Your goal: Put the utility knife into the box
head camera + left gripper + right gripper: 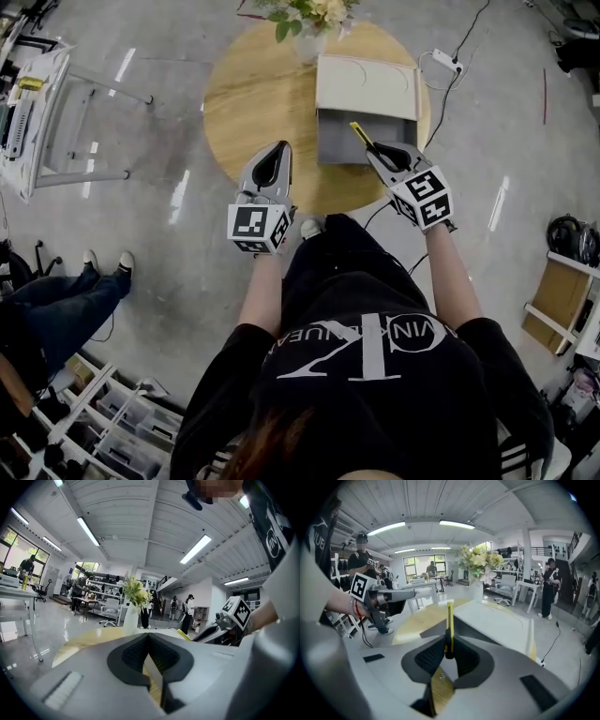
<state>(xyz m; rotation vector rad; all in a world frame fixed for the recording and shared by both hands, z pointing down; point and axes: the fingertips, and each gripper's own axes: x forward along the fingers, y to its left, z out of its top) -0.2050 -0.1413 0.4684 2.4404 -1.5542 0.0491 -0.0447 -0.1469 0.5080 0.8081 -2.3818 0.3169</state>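
Note:
My right gripper (377, 150) is shut on a yellow utility knife (362, 137), which sticks out forward over the open grey box (347, 139). In the right gripper view the utility knife (449, 627) stands on edge between the jaws of my right gripper (449, 654), pointing at the box (440, 627) and its white lid (497, 625). My left gripper (279, 147) hovers over the round wooden table (253, 103), left of the box, with its jaws shut and nothing in them. From the left gripper view, my left gripper (149, 637) shows only its closed jaws, with the knife tip (183, 634) off to the right.
A vase of flowers (309, 21) stands at the table's far edge behind the white lid (366, 86). A power strip and cable (446, 64) lie on the floor to the right. White desks (37, 103) stand at the left, and a seated person's legs (66, 291) are close by.

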